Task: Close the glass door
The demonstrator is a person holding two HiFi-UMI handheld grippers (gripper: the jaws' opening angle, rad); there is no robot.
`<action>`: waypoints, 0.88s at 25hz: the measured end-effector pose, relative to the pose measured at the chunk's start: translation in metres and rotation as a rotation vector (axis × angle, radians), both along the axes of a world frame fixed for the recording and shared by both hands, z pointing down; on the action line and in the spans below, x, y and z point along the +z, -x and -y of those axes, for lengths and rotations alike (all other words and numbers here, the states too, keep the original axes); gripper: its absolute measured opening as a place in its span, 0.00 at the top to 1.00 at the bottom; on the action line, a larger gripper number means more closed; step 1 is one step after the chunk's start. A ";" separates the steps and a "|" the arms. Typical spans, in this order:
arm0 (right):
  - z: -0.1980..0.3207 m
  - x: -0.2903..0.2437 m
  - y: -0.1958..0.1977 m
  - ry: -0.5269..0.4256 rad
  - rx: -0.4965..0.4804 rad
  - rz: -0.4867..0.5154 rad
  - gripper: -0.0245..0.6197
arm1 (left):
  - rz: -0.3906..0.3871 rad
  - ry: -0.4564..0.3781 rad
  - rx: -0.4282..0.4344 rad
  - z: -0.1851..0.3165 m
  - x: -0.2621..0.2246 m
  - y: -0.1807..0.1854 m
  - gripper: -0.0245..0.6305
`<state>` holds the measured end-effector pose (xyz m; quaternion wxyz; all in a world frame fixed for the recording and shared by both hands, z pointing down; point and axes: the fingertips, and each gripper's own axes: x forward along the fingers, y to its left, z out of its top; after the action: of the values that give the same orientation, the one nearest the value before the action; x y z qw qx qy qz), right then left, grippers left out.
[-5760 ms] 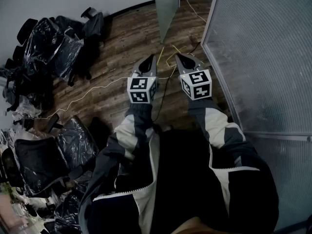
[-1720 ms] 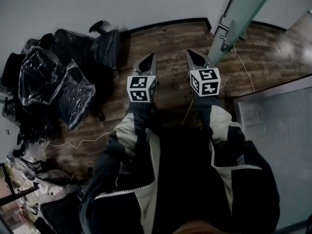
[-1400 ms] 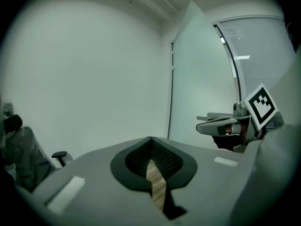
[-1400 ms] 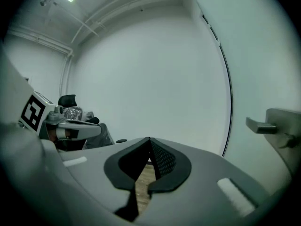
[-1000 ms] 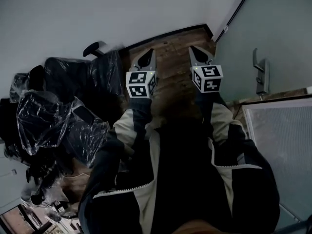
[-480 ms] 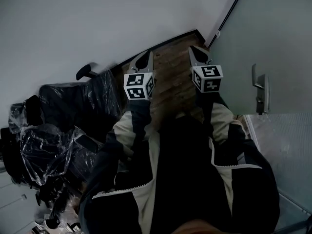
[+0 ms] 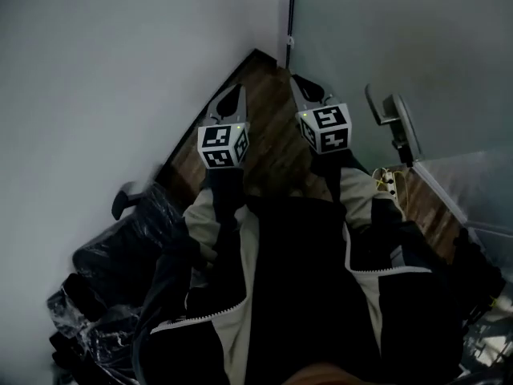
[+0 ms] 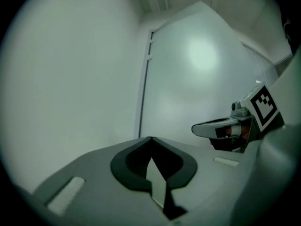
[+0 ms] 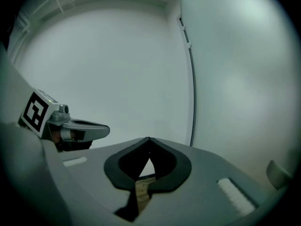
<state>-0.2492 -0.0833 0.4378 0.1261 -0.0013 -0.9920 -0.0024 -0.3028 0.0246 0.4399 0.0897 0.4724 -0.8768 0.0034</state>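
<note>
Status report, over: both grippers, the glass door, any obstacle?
Left gripper shut, empty; right gripper shut, empty. Glass door ahead right, handle not gripped. Wrapped chairs low left, away from door.

Worn: jacket [image 7: 296, 295], black body, with thin white zip lines down both sides of the chest. Left sleeve [image 7: 218, 211] and right sleeve [image 7: 358, 199] have cream panels set between dark grey and black bands.

Left gripper [image 7: 234, 91] and right gripper [image 7: 297, 79]: grey moulded shells tapering to a point, with black lining inside the taper. Each carries a white cube with black square markers: left cube [image 7: 223, 145], right cube [image 7: 324, 128]. Each cube has a small green light at a top corner.
</note>
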 end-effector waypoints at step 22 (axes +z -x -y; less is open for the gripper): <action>0.110 0.009 -0.222 -0.228 0.832 -0.148 0.95 | -0.026 0.000 0.884 0.207 0.025 -0.138 0.96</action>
<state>-0.0276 -0.1931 0.4470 0.1865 0.4124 -0.8896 -0.0605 -0.1651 -0.1823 0.4650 0.0907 0.8021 -0.5892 0.0354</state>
